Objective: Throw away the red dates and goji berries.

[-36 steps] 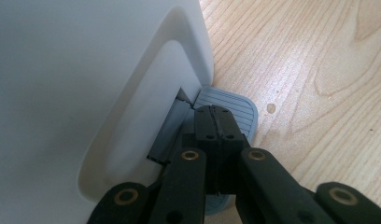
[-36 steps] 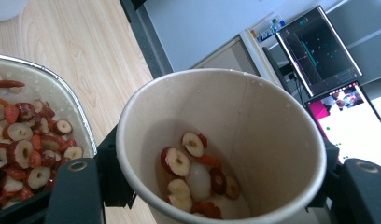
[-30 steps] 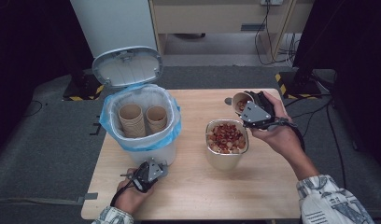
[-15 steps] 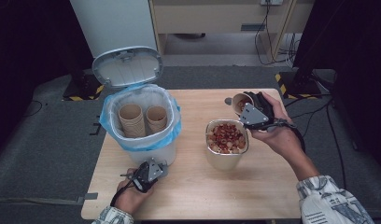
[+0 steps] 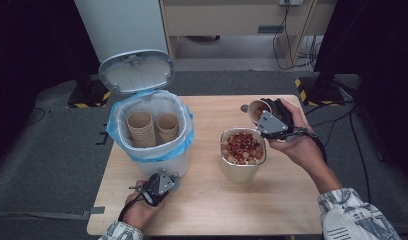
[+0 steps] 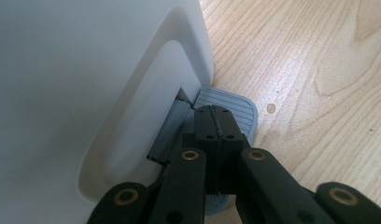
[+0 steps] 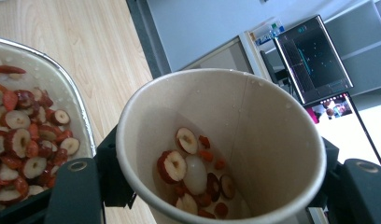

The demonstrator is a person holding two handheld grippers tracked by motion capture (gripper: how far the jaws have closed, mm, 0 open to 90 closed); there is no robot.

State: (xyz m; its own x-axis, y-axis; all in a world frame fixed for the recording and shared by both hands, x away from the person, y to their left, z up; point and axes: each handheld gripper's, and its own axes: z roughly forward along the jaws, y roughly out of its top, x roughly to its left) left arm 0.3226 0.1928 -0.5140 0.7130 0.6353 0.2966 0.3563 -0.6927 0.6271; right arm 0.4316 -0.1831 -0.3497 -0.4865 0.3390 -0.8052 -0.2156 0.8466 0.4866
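Two black grippers worked: the right gripper [image 7: 212, 186] clamped a round tan paper cup [image 7: 235, 140] tilted beside the shiny metal bowl [image 5: 240, 167] of sliced fruit. The left gripper [image 6: 216, 121], jaws pressed together, rested on the white plastic bin's ribbed grey pedal [image 6: 233, 105].

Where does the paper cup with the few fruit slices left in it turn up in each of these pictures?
High view: the paper cup is right of centre, tilted, clamped in the right gripper beyond the metal container.
Left gripper view: not in it.
Right gripper view: the cup is at the centre, between the jaws.
Shared landmark: the metal container of slices.
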